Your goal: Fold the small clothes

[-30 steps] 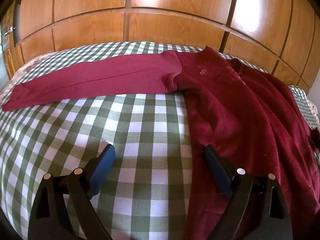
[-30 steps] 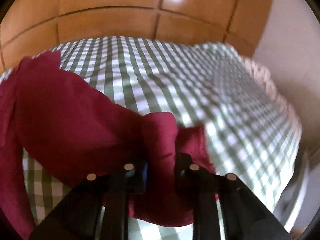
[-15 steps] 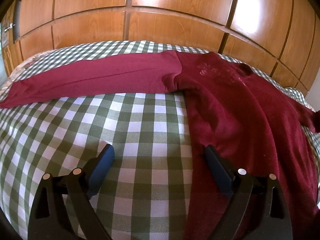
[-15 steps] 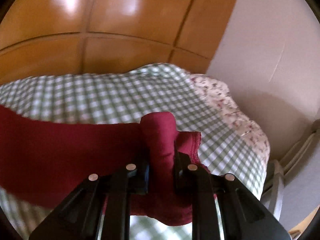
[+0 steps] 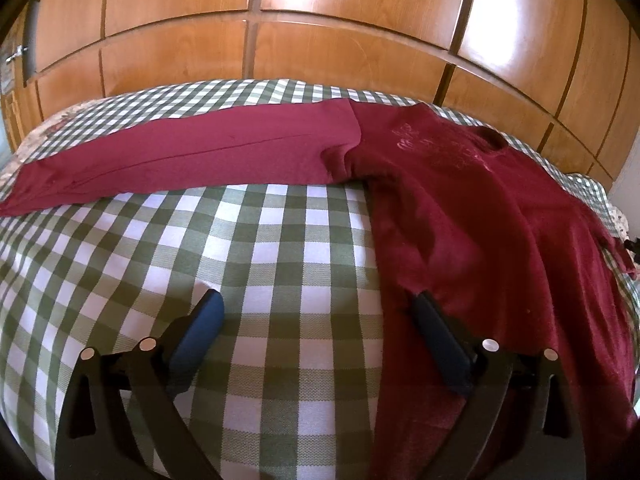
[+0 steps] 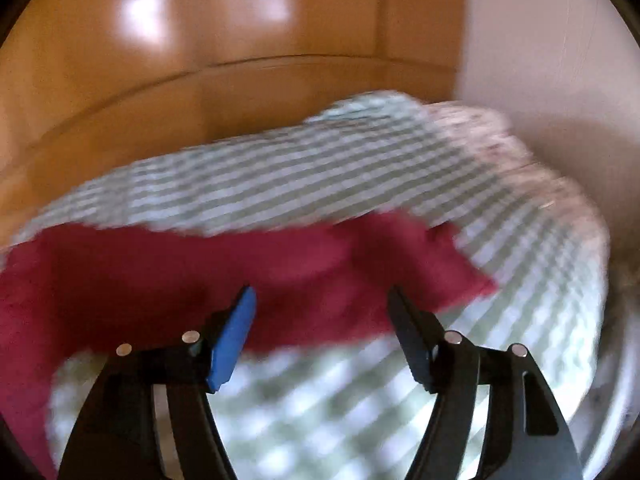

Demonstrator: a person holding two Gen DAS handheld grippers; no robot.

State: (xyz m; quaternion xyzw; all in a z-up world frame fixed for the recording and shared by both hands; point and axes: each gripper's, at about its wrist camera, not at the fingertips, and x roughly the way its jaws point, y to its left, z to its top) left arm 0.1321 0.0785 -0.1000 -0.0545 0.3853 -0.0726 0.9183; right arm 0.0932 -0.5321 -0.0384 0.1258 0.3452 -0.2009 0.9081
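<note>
Change since a second ago: my right tongs [image 6: 320, 332] held a bunched sleeve end then; now it lies spread on the bed and their jaws are opening, nothing pinched between them; the view has swung toward the bed's right corner

Right tongs: pads apart and clear of cloth; the sleeve [image 6: 420, 264] lies beyond and below the tips; the picture is blurred, so I cannot tell how flat the cuff sits

Left tongs: my left tongs [image 5: 316, 320] stand wide, gripping nothing; one pad hangs over bare checks, the other sits at the sweater's near side edge; whether it touches the fabric I cannot tell

Sweater: the maroon sweater [image 5: 480, 216] lies front up on the checked bedspread [image 5: 260, 264], neck toward the wooden wardrobe [image 5: 320, 32]; its other sleeve [image 5: 180, 160] is stretched straight out across the bed

Why laid so: both sleeves drawn outward, I judge, to flatten the garment so later folds land on straight lines

Stage: spreading looks about finished; no fold made yet

Next: probably take a sleeve or side edge and bring it over the body; my left tongs are already placed at that edge

Risk: the soft knit may drag and wrinkle if lifted from one point only
</note>
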